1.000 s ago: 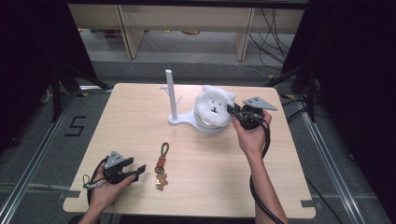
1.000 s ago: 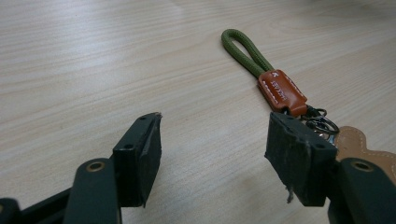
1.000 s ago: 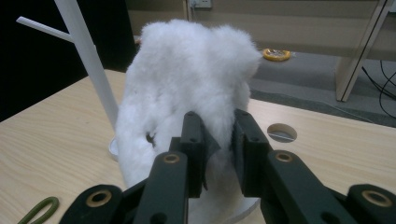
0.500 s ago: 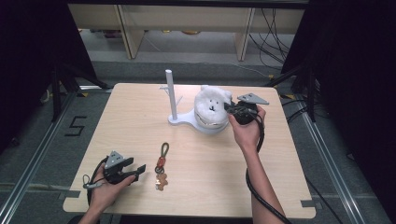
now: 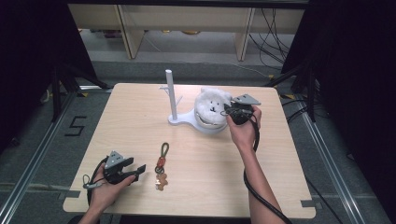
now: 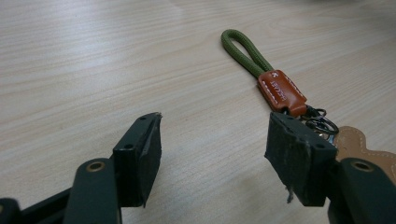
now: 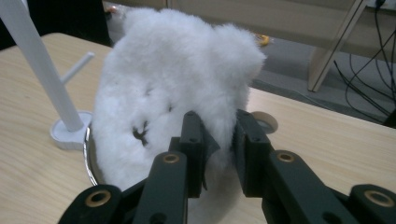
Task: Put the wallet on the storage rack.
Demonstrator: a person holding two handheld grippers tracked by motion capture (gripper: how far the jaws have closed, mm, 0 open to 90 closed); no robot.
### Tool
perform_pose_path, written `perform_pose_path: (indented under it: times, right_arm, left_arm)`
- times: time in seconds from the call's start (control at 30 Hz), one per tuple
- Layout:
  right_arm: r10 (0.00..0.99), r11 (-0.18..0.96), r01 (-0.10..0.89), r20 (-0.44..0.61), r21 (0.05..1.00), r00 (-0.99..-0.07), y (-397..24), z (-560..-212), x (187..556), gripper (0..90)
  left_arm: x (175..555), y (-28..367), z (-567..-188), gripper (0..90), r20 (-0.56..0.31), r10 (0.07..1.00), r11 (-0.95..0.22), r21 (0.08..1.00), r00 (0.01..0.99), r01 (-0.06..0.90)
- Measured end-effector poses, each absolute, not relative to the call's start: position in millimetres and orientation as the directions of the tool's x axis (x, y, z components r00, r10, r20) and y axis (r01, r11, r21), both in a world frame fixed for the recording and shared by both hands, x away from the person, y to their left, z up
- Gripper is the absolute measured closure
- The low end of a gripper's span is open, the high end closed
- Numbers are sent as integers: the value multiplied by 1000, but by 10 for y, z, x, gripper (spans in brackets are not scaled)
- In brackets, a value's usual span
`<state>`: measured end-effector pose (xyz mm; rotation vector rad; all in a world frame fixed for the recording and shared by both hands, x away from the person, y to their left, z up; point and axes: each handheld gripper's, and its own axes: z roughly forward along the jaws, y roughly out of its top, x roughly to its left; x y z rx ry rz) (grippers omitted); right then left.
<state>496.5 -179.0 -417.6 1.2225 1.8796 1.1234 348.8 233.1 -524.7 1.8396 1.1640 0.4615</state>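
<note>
The fluffy white bear toy [image 5: 212, 108] is sitting near the bench's [image 5: 289, 186] far edge, right of centre, beside the white peg stand [image 5: 170, 93], and the right claw [image 5: 228, 112] is pinching a fold of its fur. A sound lift probably means keeping that pinch firm and drawing straight up. The right gripper view is showing the pads [image 7: 198, 140] buried in fur; the left gripper view is showing the left claw [image 6: 212, 154] spread, empty, beside the green keychain [image 6: 268, 77].
</note>
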Motion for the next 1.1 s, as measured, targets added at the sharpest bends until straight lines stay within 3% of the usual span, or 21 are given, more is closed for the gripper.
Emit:
perform_pose_path:
  times: [0.13,0.33,0.63,1.1]
  right_arm:
    - [924,255,392,-103,884,-367,-1797,-4240,4996,744]
    - [927,257,405,-105,878,-360,-1790,-4253,4987,715]
    - [932,255,386,-119,887,-341,-1810,-4288,5016,605]
    - [938,180,401,-34,898,-344,-1831,-4233,4956,431]
  left_arm:
    - [3487,2328,-5246,353,-135,861,-173,829,491,532]
    - [3488,2327,-5247,353,-136,861,-173,828,490,534]
    - [3487,2327,-5246,353,-134,861,-174,828,491,533]
    - [3487,2325,-5246,354,-135,861,-174,828,490,534]
